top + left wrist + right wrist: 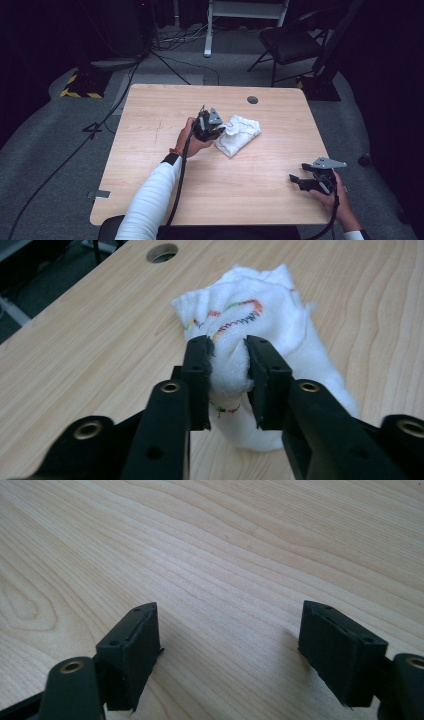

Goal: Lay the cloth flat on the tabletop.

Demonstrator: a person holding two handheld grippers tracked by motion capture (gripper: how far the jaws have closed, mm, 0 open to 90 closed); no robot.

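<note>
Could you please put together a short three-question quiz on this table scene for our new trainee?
1. True or false: the left gripper has its jaws closed on a fold of the white cloth.
2. Multiple choice: where does the right gripper sit? A) on the cloth; B) near the table's right front corner, apart from the cloth; C) over the round hole.
3. Fill in: the coloured stitching runs along the cloth's ____.

Key:
1. True; the pads pinch a bunched fold.
2. B; its jaws stand wide apart with only bare wooden table between them.
3. Edge (hem).
</note>
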